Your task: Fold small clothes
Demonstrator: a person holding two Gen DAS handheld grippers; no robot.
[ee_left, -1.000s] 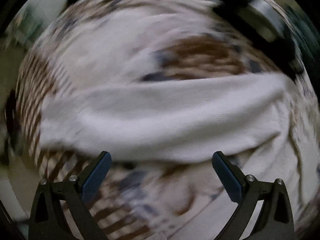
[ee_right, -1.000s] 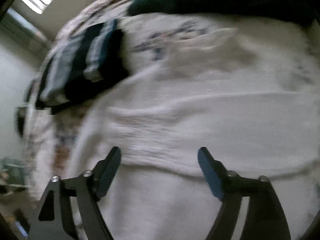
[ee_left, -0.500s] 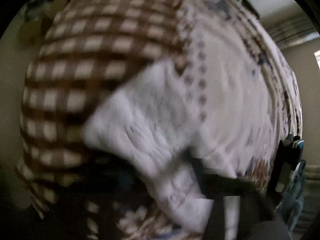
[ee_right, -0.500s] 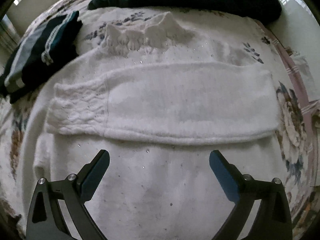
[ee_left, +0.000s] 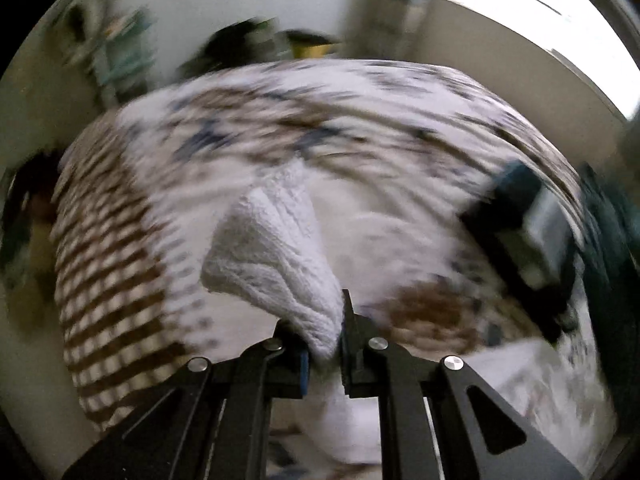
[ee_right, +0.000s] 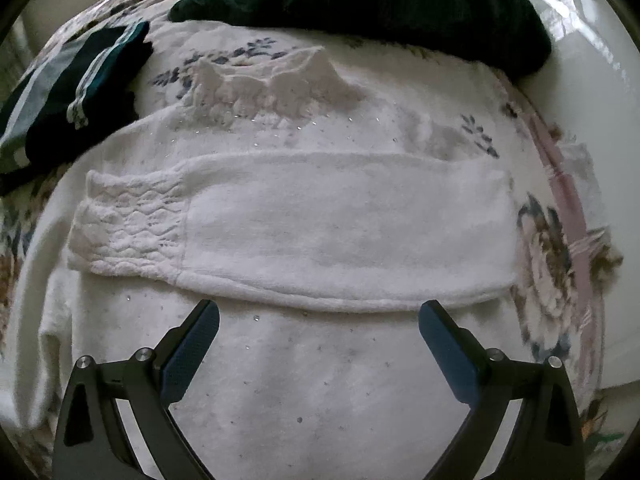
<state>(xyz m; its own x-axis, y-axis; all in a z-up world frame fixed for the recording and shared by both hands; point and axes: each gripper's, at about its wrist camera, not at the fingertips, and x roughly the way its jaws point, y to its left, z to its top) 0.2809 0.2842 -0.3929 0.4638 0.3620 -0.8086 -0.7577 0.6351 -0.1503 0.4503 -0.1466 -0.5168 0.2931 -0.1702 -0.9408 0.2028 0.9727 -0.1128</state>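
A: Where's the sweater [ee_right: 320, 380]?

B: Flat on the bedspread [ee_right: 560, 248], collar [ee_right: 264, 80] at twelve o'clock in the right wrist view. One sleeve [ee_right: 328, 228] is already laid straight across the chest, its cable-knit cuff [ee_right: 128, 224] at nine o'clock.

A: And the other sleeve?

B: I'd say that is what the left gripper [ee_left: 324, 354] has. Its jaws are pinched nearly together on a knitted cuff end [ee_left: 276, 256], which rises out of them toward twelve o'clock, lifted off the bed. That view is heavily blurred.

A: The right gripper [ee_right: 320, 344]?

B: Spread wide, gripping nothing, hovering over the body just below the folded sleeve's lower edge.

A: So which step?

B: Sleeves in, by my reading. Next, the held cuff needs carrying across the chest and laying level over or beside the first sleeve, then a clean release. The right could pin the body to stop it dragging.

A: Fabric?

B: Fuzzy white knit, soft and thick, dotted with tiny glints, maybe sequins. It should drape rather than crease, and may creep.

A: Around it?

B: A striped folded garment [ee_right: 68, 96] at ten o'clock, a dark green pile [ee_right: 380, 0] at twelve. The bedspread is floral with a brown check border [ee_left: 108, 272].
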